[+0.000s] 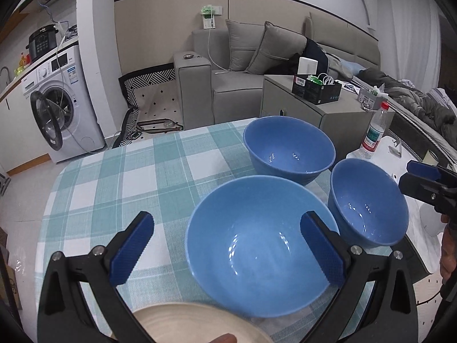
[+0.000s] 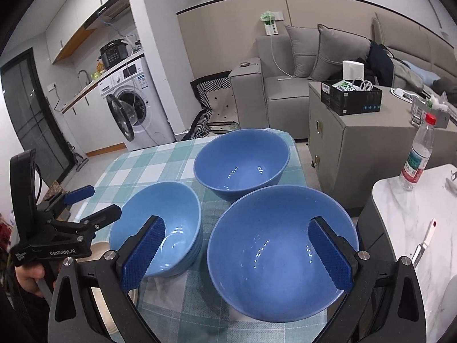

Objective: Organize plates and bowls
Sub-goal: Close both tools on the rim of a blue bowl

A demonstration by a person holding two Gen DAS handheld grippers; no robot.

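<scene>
"GenRobot.AI" is printed on the left hand-held gripper [image 2: 92, 201], spread wide, holding nothing. The right hand-held gripper [image 2: 237, 253] gapes wide above the blue bowls [image 2: 274, 245], gripping nothing.

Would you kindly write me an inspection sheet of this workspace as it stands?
Surface: table under a teal checked cloth.
Job's things: three blue bowls, all upright and empty: far bowl, light bowl, right bowl; a beige plate at the near edge.
Clutter: nothing seen on the cloth; a bottle on the marble top beside it.
Grippers: left gripper open over the light bowl; right gripper open over the right bowl; neither holds anything.
Cables: white cords near the washer.
Surroundings: sofa, grey cabinet.
</scene>
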